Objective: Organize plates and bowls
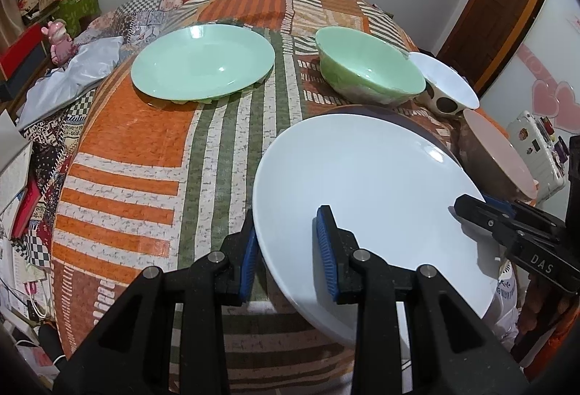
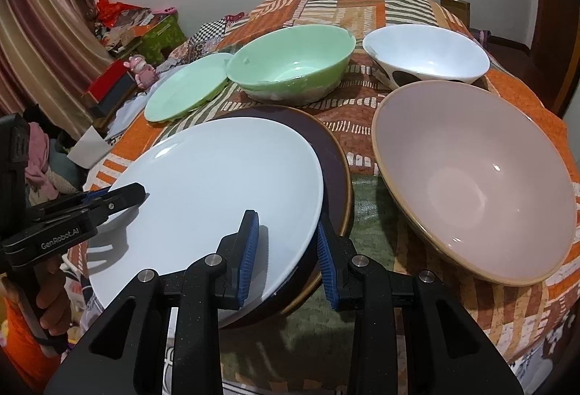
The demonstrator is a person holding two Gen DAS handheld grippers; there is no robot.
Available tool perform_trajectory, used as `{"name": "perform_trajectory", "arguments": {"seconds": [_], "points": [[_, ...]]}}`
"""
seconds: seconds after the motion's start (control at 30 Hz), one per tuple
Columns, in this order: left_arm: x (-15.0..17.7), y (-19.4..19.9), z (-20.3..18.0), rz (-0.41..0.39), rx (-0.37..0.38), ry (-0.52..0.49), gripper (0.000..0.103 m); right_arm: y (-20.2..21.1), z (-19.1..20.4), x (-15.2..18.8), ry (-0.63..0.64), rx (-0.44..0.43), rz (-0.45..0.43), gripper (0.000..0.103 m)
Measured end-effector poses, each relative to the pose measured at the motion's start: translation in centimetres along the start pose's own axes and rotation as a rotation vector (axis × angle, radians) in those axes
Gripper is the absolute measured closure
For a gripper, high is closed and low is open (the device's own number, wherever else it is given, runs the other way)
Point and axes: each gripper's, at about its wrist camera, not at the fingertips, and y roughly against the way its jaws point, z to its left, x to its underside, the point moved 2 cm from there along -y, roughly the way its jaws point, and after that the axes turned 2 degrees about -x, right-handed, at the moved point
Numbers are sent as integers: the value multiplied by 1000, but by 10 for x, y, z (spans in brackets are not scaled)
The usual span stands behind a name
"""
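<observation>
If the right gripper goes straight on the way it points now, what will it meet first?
The right gripper is already shut on the white plate rim. Straight ahead lies the dark plate just under it, then probably the green bowl; depth is unclear.

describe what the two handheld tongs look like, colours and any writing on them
Both tongs are matte black plastic with silver round bolts at the joints and ribbed blue pads lining the fingers. The left tongs carry white "GenRobot.AI" lettering on the side; the right tongs show white "DAS". An orange sleeve shows by the left handle.
</observation>
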Motion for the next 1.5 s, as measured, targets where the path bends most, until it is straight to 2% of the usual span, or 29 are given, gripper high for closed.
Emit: {"name": "perform_trajectory", "arguments": {"seconds": [0.63,0.77,0.83,1.03,1.37,1.43,1.5], "points": [[-3,-19,-7,20,-15,-16,72,11,-7,-2,-26,9,-45,74],[-3,-19,-8,12,-19,-23,73,11,-10,-1,-18,51,-34,73],[-3,-18,-8,7,-21,-22,73,13,-12,0,-21,37,-38,73],[-5,-3,-4,-26,-32,-16,73,25,-2,-6,40,65,-78,73],[-24,49,14,-143,-87,3,72,38,19,-35,95,21,-142,72],[-31,60,20,-170,-102,13,68,39,24,-43,107,10,-148,71],[-39,70,26,-203,-117,22,53,38,28,-51,116,-3,-155,67]]}}
